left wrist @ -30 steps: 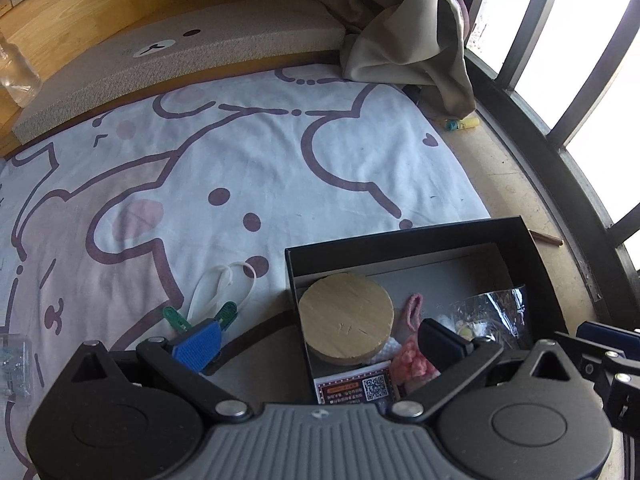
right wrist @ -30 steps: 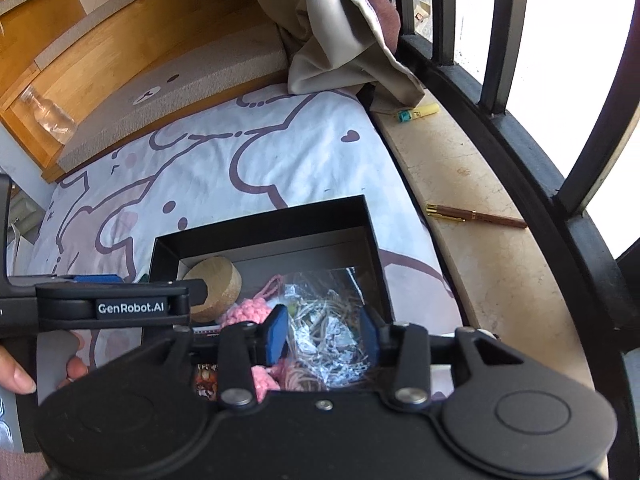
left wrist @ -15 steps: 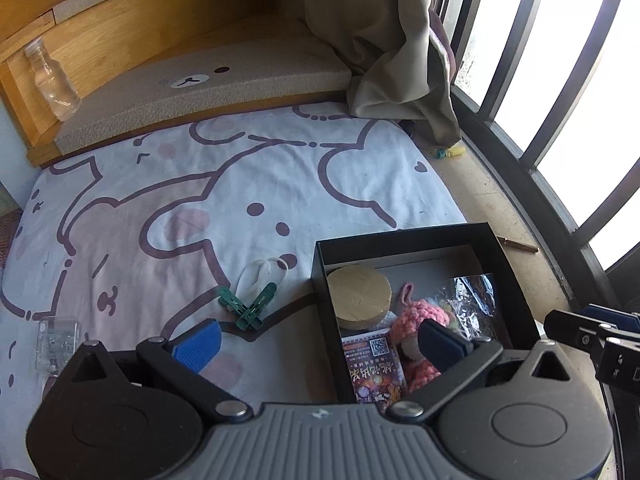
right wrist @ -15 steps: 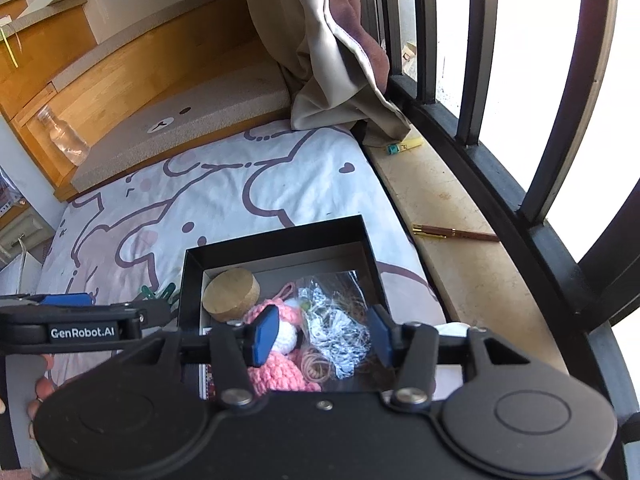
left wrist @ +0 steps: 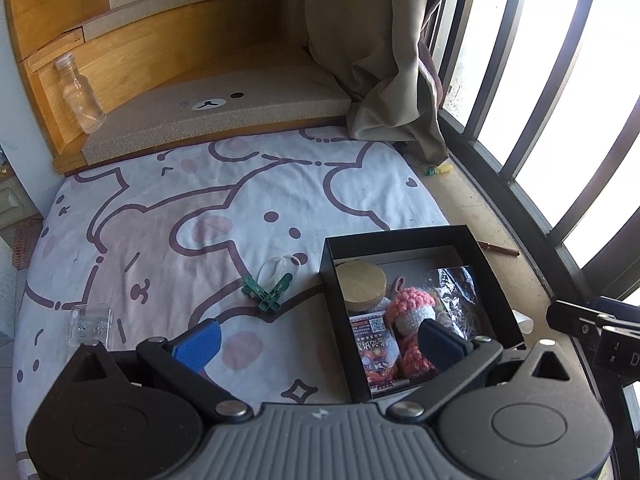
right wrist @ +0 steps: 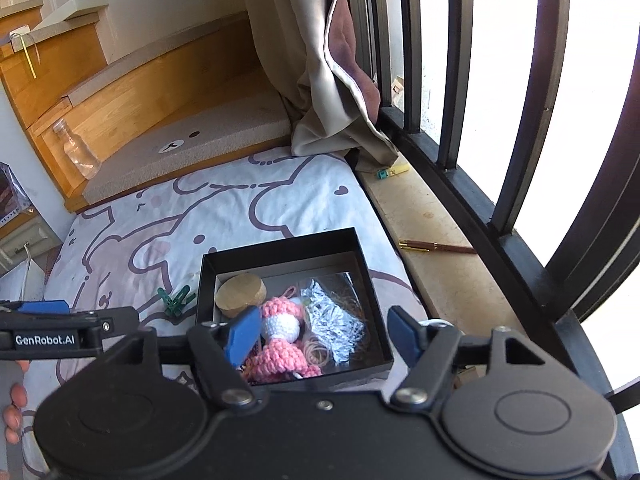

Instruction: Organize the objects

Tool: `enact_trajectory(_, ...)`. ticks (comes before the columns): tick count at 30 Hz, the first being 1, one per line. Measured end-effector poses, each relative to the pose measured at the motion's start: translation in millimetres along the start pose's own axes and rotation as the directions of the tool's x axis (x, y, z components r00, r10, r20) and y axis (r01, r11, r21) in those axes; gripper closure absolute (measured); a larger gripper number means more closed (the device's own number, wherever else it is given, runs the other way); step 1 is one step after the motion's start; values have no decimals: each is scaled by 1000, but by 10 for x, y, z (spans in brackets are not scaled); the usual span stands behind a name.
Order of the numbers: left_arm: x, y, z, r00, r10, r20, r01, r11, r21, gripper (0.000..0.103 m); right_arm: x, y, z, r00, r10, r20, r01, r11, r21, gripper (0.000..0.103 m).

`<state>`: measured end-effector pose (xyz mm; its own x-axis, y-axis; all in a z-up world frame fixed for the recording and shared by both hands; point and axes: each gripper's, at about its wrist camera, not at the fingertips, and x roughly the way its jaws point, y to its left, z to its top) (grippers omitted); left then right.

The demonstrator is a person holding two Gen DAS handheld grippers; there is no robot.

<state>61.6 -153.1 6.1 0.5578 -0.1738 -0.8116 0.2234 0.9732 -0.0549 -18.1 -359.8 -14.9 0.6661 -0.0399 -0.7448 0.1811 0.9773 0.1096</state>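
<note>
A black box [left wrist: 396,236] [right wrist: 280,246] lies on the cartoon-print bed sheet near the window side. Inside it are a round wooden disc [left wrist: 362,286] [right wrist: 240,294], a pink crocheted doll [left wrist: 412,312] [right wrist: 280,322], a crinkly clear bag [left wrist: 460,296] [right wrist: 336,316] and a printed card packet [left wrist: 374,344]. My left gripper [left wrist: 318,342] hovers above the box's left wall, open and holding nothing. Over the box, my right gripper [right wrist: 323,332] has its jaws opening with nothing between them. Two green clothes pegs [left wrist: 270,292] [right wrist: 174,300] and a white loop [left wrist: 280,266] lie on the sheet left of the box.
A small clear plastic case [left wrist: 90,322] sits at the sheet's left. On the stone sill [right wrist: 432,216] to the right lie a brown pen [right wrist: 440,246] and a yellow marker [right wrist: 394,172], beside black window bars. A glass bottle [left wrist: 80,100] and a curtain [left wrist: 372,60] stand at the back.
Both grippers have risen and drawn back from the box, so more of the bed shows. The right jaws have spread wide, and the clear bag stays in the box.
</note>
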Motion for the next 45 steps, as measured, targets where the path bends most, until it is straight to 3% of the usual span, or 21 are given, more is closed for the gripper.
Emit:
enact_trajectory(13,-180,128,-147,999,33,42,-35,999,40,0,-119,-58,-113,996,-88,24,89,996,-6,1)
enact_trajectory(20,-163,161,-162,998,31,53,-33,999,34,0,-50,-10,-148,993,-117,5,117,992,-47,0)
enact_trajectory(45,-142,161,-157,998,49,41,-51,998,35,0,-53,-114,-164,989,-146,1,147,989,-13,0)
